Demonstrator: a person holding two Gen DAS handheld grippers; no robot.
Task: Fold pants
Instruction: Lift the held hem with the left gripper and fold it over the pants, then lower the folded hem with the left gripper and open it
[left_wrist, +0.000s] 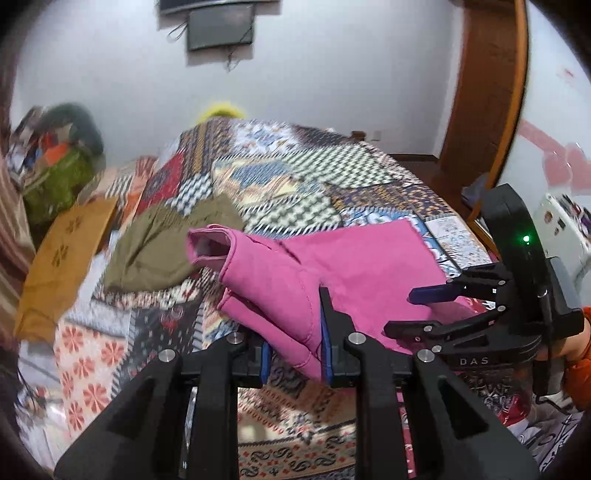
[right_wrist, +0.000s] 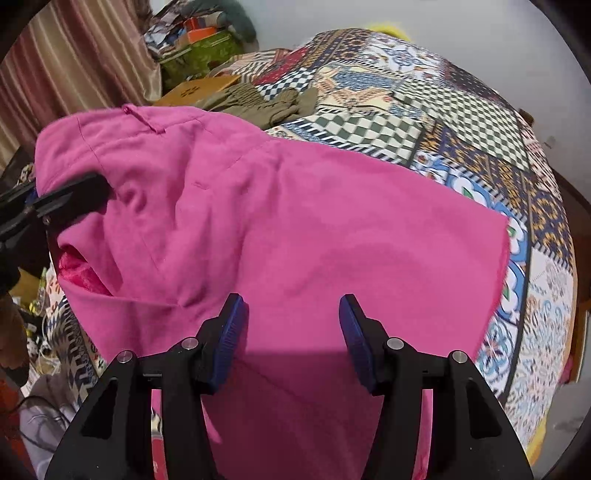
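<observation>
Two grippers work over one pair of pink pants (right_wrist: 280, 221), which lies spread across the patchwork bedspread (right_wrist: 461, 122), partly lifted at one end. Nearest that raised end, the left gripper (left_wrist: 295, 332) is clenched on a thick bunched fold of the pink cloth, its blue pads (left_wrist: 325, 343) pressing the fabric from both sides so that the cloth rises off the bedspread. Over the flat stretch of the pants, the right gripper (right_wrist: 293, 332) hangs with its jaws parted, nothing pinched between them, the pink fabric showing in the gap below. Beyond the pants, farther up the bedspread, lies an olive-green garment (left_wrist: 162, 247), and beside that sits a brown cardboard box (left_wrist: 62, 258).
</observation>
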